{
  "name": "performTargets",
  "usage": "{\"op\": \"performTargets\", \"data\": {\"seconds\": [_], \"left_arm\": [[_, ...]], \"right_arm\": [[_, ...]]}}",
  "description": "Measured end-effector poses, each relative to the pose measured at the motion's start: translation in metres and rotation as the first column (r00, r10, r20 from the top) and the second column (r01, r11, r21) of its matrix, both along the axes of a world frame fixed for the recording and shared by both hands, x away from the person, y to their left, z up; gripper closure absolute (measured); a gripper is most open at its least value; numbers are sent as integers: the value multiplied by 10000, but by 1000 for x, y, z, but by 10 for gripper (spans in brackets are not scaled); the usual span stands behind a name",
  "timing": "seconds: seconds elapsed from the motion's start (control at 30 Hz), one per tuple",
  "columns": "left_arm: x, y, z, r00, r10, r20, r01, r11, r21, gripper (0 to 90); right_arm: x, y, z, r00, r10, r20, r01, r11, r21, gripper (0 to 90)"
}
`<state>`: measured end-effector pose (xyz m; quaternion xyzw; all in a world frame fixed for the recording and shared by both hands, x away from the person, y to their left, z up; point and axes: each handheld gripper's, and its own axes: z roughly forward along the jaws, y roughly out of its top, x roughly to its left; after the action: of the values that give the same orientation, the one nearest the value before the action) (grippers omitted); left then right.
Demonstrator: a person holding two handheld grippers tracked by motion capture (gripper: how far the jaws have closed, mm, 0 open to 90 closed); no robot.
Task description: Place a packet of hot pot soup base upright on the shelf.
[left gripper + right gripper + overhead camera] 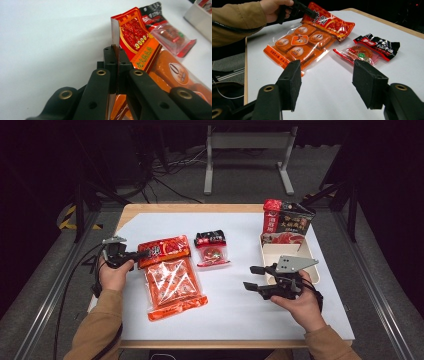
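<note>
Light falls from overhead onto the white table, bright against a dark room behind. Glare streaks the clear wrap of the orange snack pack. In the left gripper view the black links nearest the lens blur; beyond the fingertips the red packet stays fairly sharp.

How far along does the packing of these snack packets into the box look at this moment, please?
Done: two packets stand in the beige box. In hand: the left gripper is shut on the red packet. Left: the orange packet and small packet; the right gripper is open.
</note>
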<state>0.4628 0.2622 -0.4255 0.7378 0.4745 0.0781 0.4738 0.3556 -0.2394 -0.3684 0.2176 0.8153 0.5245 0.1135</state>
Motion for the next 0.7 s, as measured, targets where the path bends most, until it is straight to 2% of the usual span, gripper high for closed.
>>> {"op": "performTargets", "data": {"seconds": [0.1, 0.13, 0.23, 0.3, 0.4, 0.53, 0.7], "left_arm": [[-6, -1, 11, 9995, -107, 290, 110, 9999, -96, 900], [-6, -1, 13, 9990, -182, 411, 182, 9998, 6, 900], [-9, -4, 21, 9985, -234, 487, 239, 9997, -107, 900], [-11, -5, 27, 9974, -307, 645, 307, 9995, 4, 900], [-14, -7, 35, 9955, -364, 872, 371, 9993, -69, 900], [-19, -10, 45, 9926, -404, 1144, 450, 9983, -380, 900], [-25, -15, 56, 9875, -597, 1462, 667, 9968, -436, 900]], "right_arm": [[0, 0, 0, 10000, -9, -21, 9, 10000, -32, 412], [0, 0, 0, 10000, -3, -18, 3, 10000, -38, 412], [0, 0, 1, 10000, 7, -9, -7, 10000, -28, 414], [-1, 0, 1, 10000, -3, -26, 3, 10000, -21, 416], [-1, 0, 2, 10000, 2, -43, -2, 10000, -9, 422], [-1, -1, 3, 10000, -6, -85, 6, 10000, -3, 431], [-3, -1, 4, 9999, 14, -145, -14, 10000, -34, 453]]}}
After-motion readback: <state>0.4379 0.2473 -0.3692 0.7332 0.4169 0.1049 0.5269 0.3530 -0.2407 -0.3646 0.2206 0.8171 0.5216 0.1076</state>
